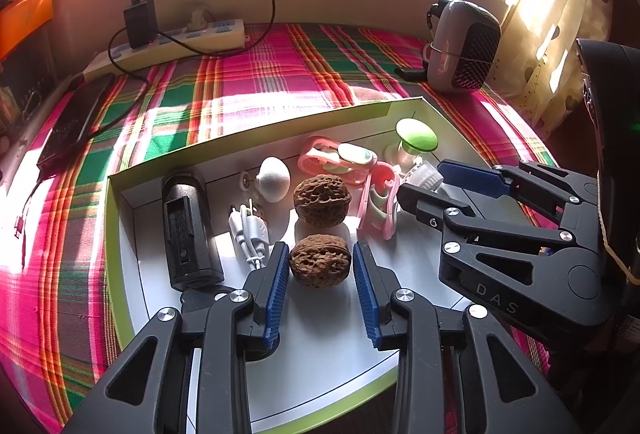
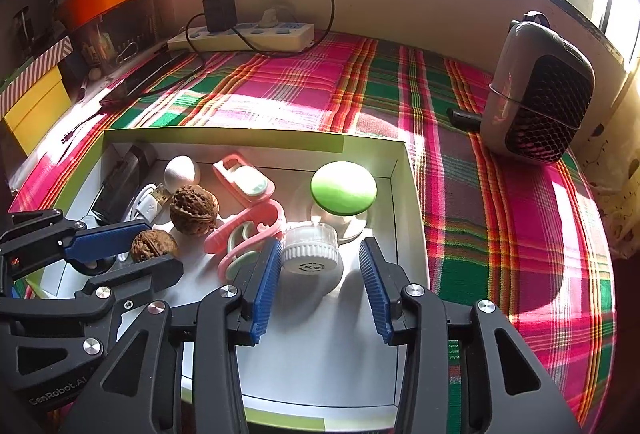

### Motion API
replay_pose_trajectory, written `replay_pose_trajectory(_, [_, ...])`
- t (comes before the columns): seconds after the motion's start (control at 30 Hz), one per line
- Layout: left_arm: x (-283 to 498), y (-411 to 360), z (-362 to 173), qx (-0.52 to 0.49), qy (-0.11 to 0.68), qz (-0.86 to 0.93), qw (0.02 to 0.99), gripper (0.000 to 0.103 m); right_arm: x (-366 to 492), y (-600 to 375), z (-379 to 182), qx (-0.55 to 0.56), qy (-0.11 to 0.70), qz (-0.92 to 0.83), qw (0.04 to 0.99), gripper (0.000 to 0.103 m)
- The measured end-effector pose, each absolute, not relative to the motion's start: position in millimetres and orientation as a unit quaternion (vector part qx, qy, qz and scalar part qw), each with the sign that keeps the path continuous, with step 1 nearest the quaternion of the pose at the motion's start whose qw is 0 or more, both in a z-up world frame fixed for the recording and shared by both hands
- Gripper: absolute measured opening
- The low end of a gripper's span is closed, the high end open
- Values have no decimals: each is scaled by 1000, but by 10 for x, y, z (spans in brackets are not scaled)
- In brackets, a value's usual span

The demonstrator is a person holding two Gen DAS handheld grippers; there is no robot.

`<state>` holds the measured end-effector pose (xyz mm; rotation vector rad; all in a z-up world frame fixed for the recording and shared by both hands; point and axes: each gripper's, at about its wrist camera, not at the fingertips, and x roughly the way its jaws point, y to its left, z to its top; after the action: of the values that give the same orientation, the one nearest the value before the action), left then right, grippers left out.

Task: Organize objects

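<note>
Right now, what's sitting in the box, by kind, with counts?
Walnuts: 2
Pink clips: 2
Green-capped jar: 1
Clear ribbed-lid jar: 1
White egg-shaped thing: 1
White USB cable: 1
Black device: 1
Total: 9

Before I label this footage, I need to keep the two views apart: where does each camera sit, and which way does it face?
Left wrist view: on the left tool, looking down past its blue fingers at a walnut in the box; the right tool shows at right.
Right wrist view: on the right tool, facing a white ribbed cap; the left tool shows at left.
Shared: box, both walnuts, plaid cloth.
</note>
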<state>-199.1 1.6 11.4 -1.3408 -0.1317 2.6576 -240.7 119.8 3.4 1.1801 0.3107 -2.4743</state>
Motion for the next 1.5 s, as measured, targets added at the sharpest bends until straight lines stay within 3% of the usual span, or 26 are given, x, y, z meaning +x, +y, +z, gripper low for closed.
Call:
replay_pose_trajectory(0.1, [-1984, 17, 120, -447, -47, 889, 82, 32, -2403, 1199, 46, 419, 108, -881, 191, 46])
replay_pose_trajectory(0.97, [-1361, 48, 534, -393, -50, 917, 41, 33, -1840, 1409, 447, 377, 54, -904, 195, 47])
replay_pose_trajectory(1.5, [-802, 140, 310, -410, -43, 911, 17, 33, -1319, 1484, 303, 393, 56, -898, 190, 47])
